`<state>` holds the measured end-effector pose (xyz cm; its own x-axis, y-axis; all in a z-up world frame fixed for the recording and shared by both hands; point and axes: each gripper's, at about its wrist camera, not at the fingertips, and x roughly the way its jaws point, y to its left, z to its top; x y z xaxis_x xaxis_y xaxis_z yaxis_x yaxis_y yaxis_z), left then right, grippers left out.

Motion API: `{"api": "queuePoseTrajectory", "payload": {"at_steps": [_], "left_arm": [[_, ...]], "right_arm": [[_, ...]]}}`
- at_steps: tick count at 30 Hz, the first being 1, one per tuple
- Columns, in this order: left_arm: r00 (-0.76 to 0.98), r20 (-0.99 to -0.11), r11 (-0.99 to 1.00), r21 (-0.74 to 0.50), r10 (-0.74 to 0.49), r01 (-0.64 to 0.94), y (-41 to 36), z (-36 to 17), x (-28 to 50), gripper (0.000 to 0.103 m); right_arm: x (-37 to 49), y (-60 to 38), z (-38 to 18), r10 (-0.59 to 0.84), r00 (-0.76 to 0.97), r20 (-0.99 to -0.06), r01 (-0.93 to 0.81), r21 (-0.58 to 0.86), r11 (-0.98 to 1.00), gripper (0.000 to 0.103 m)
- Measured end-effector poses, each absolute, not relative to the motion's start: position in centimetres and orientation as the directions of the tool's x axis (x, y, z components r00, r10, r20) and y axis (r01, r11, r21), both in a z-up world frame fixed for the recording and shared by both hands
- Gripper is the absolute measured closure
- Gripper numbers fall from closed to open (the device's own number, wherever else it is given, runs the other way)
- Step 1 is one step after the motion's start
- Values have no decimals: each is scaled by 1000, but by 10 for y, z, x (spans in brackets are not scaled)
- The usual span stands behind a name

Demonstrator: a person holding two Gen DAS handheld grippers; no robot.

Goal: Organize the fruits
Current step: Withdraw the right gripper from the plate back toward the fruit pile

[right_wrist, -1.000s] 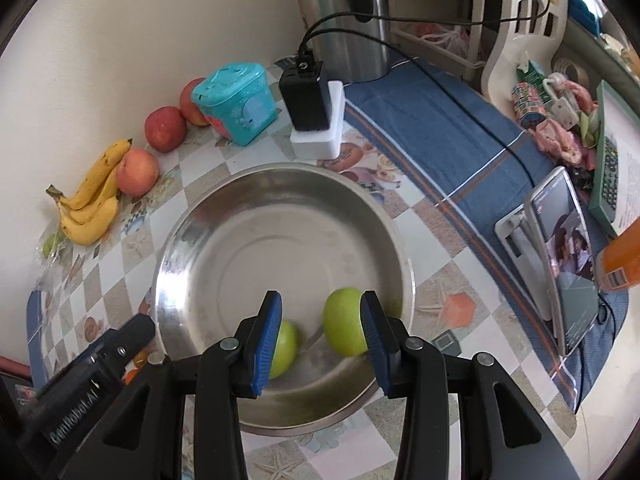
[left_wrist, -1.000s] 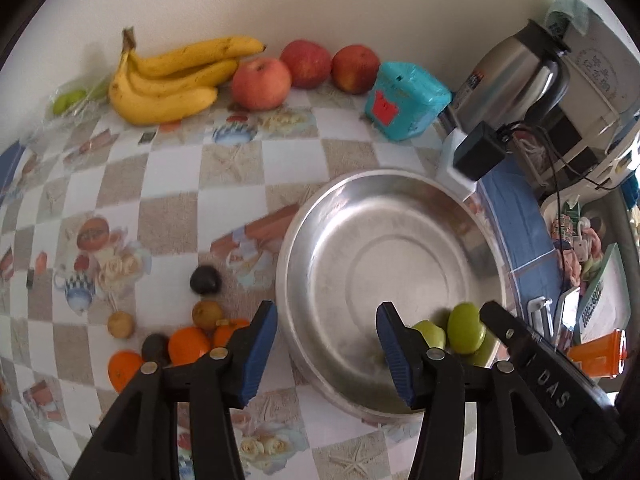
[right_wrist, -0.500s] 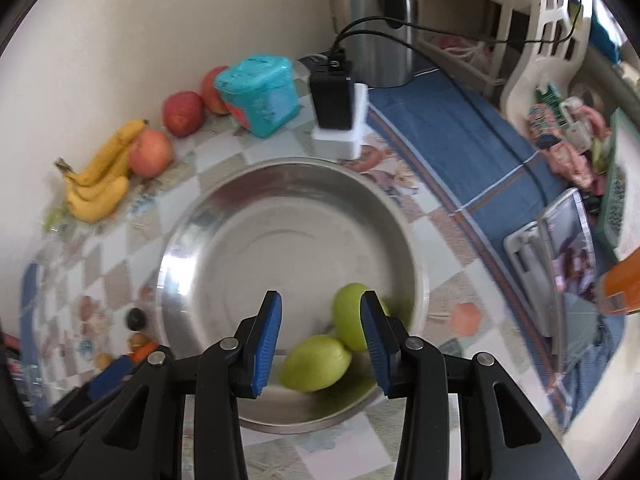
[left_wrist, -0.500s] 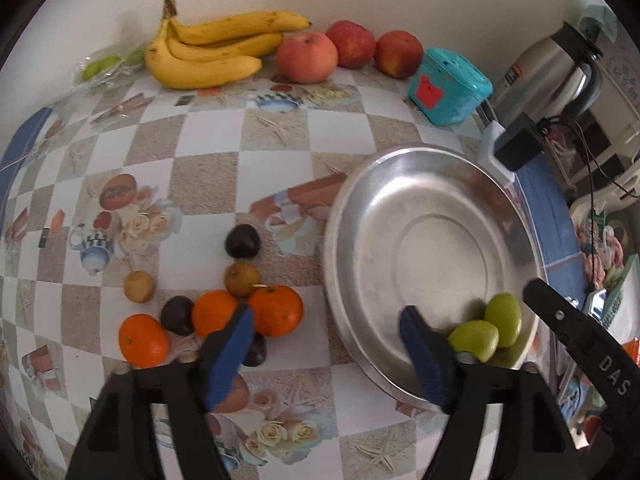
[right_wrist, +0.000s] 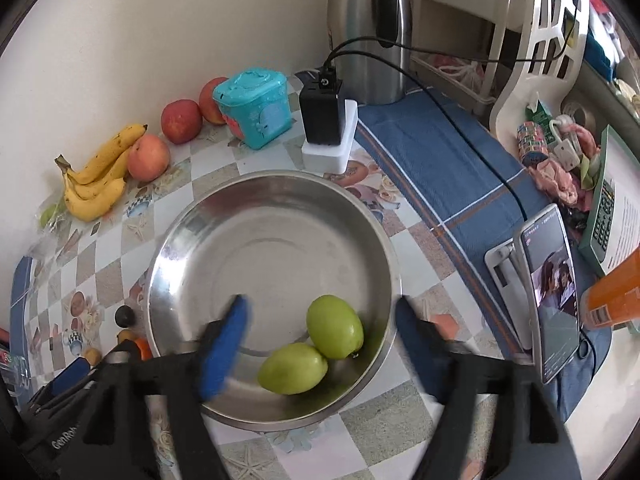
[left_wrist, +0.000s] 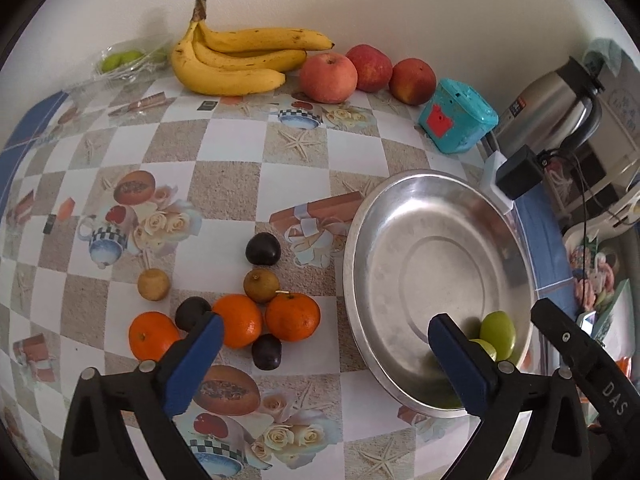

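Left wrist view looks down past its gripper (left_wrist: 324,352) at scattered fruit, bowl (left_wrist: 436,272) to its right. Right wrist view hangs close over that same bowl (right_wrist: 276,216), bananas (right_wrist: 96,176) far left.

In the bowl (right_wrist: 276,208), near its close rim: 2 guavas (right_wrist: 314,346), touching. Left of the bowl on the table (left_wrist: 224,188), a cluster: 3 oranges (left_wrist: 240,320), 3 plums (left_wrist: 263,249) and 2 longans (left_wrist: 261,285) (1 longan a little apart, further left). Along the wall at the back: bananas (left_wrist: 236,60), then 3 apples (left_wrist: 364,70) to their right, then a box (left_wrist: 456,118). Left of the bananas, a bag (left_wrist: 128,60). Behind the bowl, a charger (right_wrist: 324,114) on a block; behind that, a kettle (right_wrist: 368,32). Right of the bowl, a cloth (right_wrist: 452,168), with a phone (right_wrist: 554,292) at its near end.
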<state>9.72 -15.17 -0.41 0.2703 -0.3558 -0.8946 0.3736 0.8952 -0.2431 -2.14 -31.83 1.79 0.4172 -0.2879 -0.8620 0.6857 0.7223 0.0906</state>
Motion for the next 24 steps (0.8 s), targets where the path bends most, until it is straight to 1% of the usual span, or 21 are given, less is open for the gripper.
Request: {"api": "queuePoseTrajectory", "payload": {"at_steps": [1,6,10,18,24], "left_arm": [[274,-894,896,-240,-354,372,-151,-4,97,0],[306,-891,903,-211,-335,374,-145,0,93,0],[321,-893,917,-202,-316,343,-133,-1,92,0],[369,-898,951,-142,-241,276,-104,-1,85,0],[376,-895,963,-172,-240,205,-72,2,90,0]], "right_arm": [[-21,-318,18,-273,430,-861,676,106,730,9],[-17,-316,13,-203,453,-868,644,161,748,9],[-14,-313,10,-189,445,-875,633,159,757,9],[-10,-303,4,-189,415,-890,629,131,766,9],[-2,-287,1,-156,418,-895,597,142,789,9]]}}
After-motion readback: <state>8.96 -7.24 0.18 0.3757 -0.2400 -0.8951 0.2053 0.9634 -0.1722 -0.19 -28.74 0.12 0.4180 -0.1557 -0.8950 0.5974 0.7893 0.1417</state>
